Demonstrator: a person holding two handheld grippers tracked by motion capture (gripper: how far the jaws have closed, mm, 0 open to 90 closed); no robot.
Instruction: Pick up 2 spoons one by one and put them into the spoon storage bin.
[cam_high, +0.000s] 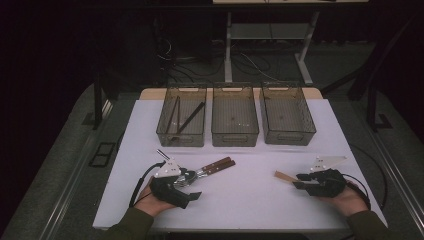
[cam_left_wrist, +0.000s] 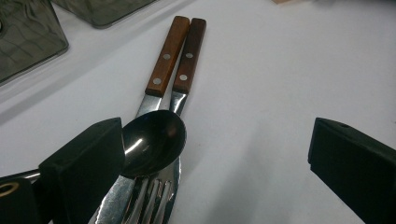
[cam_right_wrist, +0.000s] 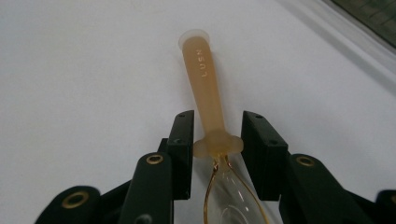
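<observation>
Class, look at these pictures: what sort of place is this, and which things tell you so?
Probably a lab or test workspace set up for sorting cutlery: a white table in a dark room, three clear bins in a row, and cables on the floor behind.

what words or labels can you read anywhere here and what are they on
"LUSN" (as best it reads): raised letters running along the amber handle of the clear spoon lying between the right gripper's jaws.
No other text: the two wooden-handled utensils show only rivets, and the metal spoon, the bins and the table carry nothing readable.
</observation>
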